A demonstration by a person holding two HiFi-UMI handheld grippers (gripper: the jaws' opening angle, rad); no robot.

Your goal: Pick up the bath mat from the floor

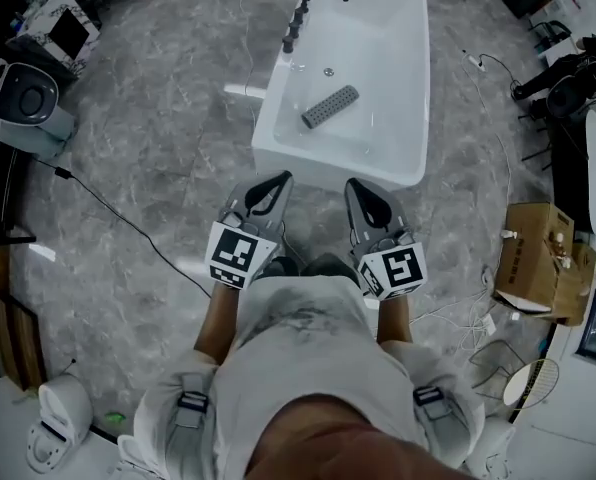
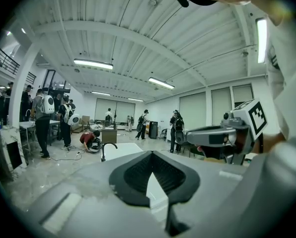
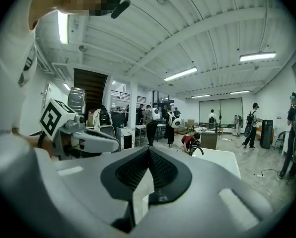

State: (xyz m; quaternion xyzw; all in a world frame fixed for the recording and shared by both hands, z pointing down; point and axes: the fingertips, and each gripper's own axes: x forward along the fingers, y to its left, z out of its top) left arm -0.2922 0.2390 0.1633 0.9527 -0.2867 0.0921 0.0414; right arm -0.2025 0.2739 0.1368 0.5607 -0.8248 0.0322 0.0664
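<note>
Two empty tongs, reach not yet begun.
Head view: left tongs (image 1: 276,182), right tongs (image 1: 359,190) pressed together; grey bath mat (image 1: 330,106) well ahead, in the bathtub (image 1: 328,171). Gripper views: nothing pinched; next, probably step closer and spread them.

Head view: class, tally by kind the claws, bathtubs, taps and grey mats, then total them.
Grey hand-held claws with marker cubes: 2, left claw and right claw
White rectangular bathtub: 1
Black curved metal tap: 1
Grey ribbed mat: 1
Total: 5
</note>
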